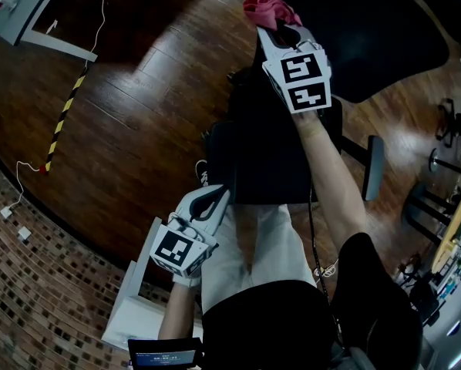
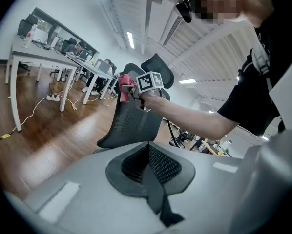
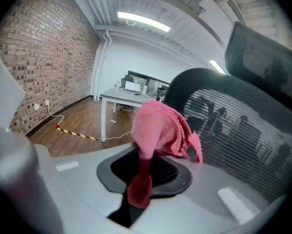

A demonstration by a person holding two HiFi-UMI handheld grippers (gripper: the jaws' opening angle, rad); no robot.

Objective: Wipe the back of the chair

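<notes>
A black mesh office chair [image 1: 269, 156] stands in front of me; its back [image 2: 131, 118] and headrest [image 2: 158, 66] show in the left gripper view. My right gripper [image 1: 280, 28] is shut on a pink cloth [image 1: 267, 10], held up at the top edge of the chair back. In the right gripper view the cloth [image 3: 160, 128] bunches out of the right gripper [image 3: 143, 174], right beside the mesh back [image 3: 234, 126]. My left gripper [image 1: 213, 197] hangs low near my waist, away from the chair. The left gripper [image 2: 150, 177] has its jaws shut with nothing between them.
The floor is dark wood, with a yellow-black tape strip [image 1: 61, 122] and a white cable [image 1: 22, 179]. A black mat [image 1: 369, 29] lies beyond the chair. White desks [image 2: 43, 57] stand at the left, and other chair bases [image 1: 446, 160] at the right.
</notes>
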